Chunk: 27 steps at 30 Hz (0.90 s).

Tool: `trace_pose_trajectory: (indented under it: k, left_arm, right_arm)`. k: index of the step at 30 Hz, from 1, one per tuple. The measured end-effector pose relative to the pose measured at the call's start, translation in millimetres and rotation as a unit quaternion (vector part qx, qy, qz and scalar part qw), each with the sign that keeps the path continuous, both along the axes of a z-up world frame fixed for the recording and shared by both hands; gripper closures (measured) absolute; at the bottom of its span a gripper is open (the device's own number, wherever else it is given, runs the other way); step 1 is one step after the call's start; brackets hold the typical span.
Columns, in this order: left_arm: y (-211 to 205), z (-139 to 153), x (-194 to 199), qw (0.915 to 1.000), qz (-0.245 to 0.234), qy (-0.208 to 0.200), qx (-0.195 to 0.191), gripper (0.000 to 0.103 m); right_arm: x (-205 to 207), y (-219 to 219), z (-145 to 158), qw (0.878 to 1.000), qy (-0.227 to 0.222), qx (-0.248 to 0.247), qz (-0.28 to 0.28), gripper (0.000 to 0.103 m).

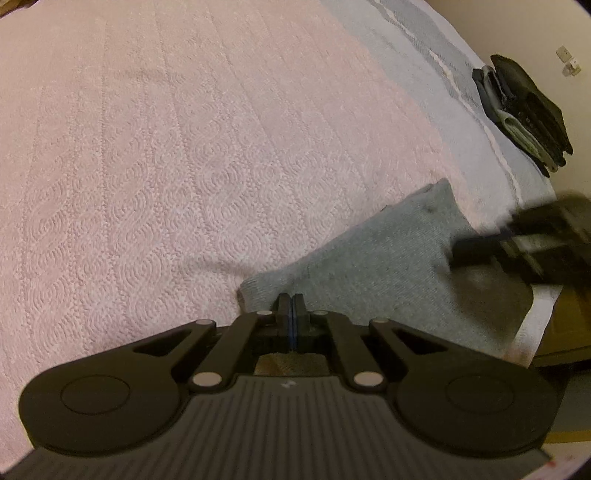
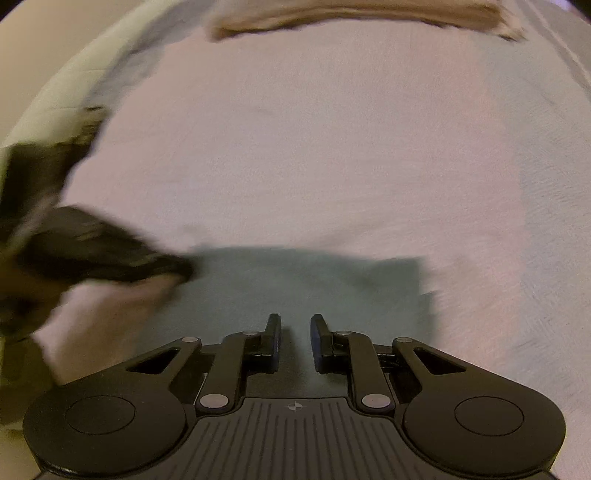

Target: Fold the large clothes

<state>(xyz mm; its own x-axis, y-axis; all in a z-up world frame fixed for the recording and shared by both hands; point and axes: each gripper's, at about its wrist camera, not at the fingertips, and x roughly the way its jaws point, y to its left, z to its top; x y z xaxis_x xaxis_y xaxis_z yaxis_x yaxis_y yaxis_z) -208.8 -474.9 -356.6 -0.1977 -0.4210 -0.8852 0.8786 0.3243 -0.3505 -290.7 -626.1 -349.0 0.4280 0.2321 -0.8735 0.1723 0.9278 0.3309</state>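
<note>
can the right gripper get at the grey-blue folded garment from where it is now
Probably yes: the right gripper is open and hangs just over the grey-blue garment, nothing between them.

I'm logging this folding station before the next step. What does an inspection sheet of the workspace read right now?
Surface: pink quilted bedspread over a bed, blue striped sheet along its edge.
Job's things: grey-blue knit garment lying flat at the bed's near edge.
Clutter: dark folded clothes stack on the sheet; tan cloth at the far end.
Grippers: left tongs shut at the garment's edge, grip not confirmable; right tongs open above the garment, motion-blurred.
Cables: nothing seen.
Surroundings: cream wall with socket.
</note>
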Motion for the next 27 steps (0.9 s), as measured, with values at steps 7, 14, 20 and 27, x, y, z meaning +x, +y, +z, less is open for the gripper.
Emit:
trace_pose_trajectory:
  k: [7, 14, 20, 27]
  left_arm:
    - [5, -5, -1, 0.9998, -0.005, 0.005, -0.016, 0.100]
    - [6, -6, 2, 0.9997, -0.011, 0.006, -0.022, 0.100]
    - [-2, -5, 1, 0.9995, -0.029, -0.006, -0.014, 0.100]
    - [-2, -9, 7, 0.9995, -0.025, 0.004, -0.019, 0.100]
  right_arm:
    - [-1, 97, -38, 0.994, 0.031, -0.040, 0.099, 0.083]
    - [-23, 60, 5, 0.998, 0.002, -0.030, 0.051, 0.058]
    - [-77, 72, 28, 0.956, -0.018, -0.216, 0.199, 0.028]
    - [-109, 108, -41, 0.832, -0.053, -0.385, 0.397, 0.033]
